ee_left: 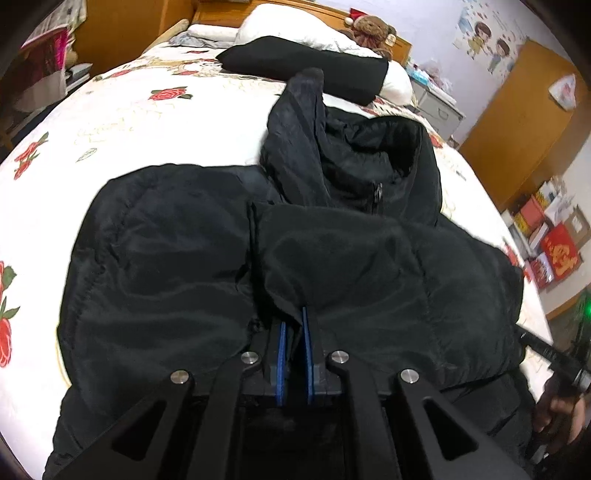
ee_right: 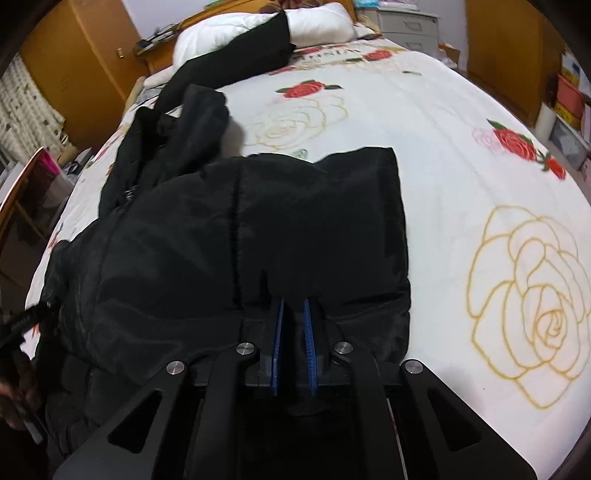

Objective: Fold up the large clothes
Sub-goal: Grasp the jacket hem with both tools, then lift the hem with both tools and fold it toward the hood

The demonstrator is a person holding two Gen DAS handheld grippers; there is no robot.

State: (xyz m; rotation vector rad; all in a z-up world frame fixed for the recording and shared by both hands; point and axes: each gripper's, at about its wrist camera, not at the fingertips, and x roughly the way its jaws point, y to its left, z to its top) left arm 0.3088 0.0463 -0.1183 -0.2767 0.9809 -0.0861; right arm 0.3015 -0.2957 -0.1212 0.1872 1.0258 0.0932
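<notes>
Left wrist view is showing the left gripper (ee_left: 293, 325) pinching the near hem of a black jacket (ee_left: 184, 258) that is lying on the bed (ee_left: 129, 110). The right gripper (ee_right: 293, 317) is pinching the same hem, jaws nearly pressed together. The sides are looking folded in already; the hood (ee_left: 354, 155) is lying loose, and the lengthwise fold is seemingly still to come.

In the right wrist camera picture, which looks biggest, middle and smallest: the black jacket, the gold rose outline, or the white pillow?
1. black jacket, by far the largest.
2. gold rose outline.
3. white pillow.
The pillow lies far up the bed, so it only looks small here.
</notes>
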